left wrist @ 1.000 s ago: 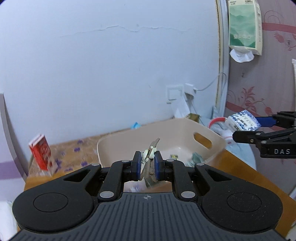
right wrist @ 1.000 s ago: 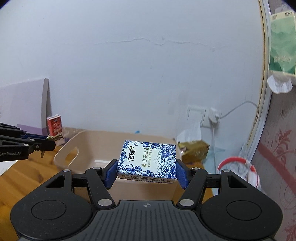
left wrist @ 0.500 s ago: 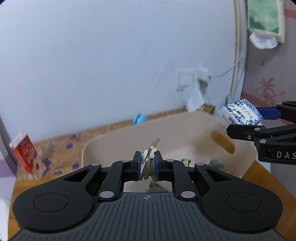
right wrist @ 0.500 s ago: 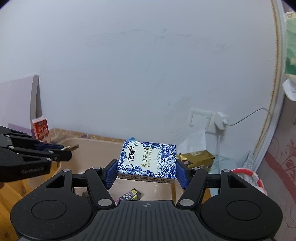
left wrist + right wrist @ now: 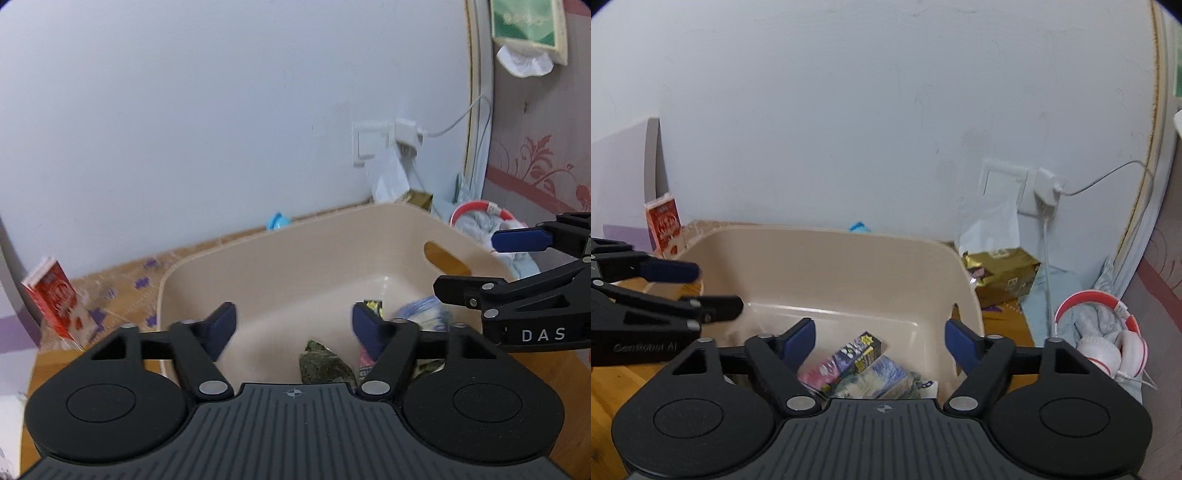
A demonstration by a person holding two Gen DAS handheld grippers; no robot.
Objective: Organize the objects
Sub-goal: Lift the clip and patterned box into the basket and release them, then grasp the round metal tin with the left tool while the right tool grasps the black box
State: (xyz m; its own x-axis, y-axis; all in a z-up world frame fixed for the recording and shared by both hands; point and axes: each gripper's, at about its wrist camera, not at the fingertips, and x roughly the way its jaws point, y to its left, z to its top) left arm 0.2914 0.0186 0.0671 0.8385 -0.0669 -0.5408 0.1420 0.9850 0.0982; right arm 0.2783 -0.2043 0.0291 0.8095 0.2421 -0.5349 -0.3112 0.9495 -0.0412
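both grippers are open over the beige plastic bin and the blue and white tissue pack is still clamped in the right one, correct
Not quite. The right gripper holds nothing: the right wrist view shows its jaws spread, with the blue and white tissue pack lying inside the beige plastic bin. The left gripper is open too.

Home: floral wallpaper (image 5: 535, 173), headphones (image 5: 1108, 332)

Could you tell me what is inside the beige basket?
In the basket: a blue-and-white tissue pack, a dark patterned box and something pink. The gripper bodies hide the rest.
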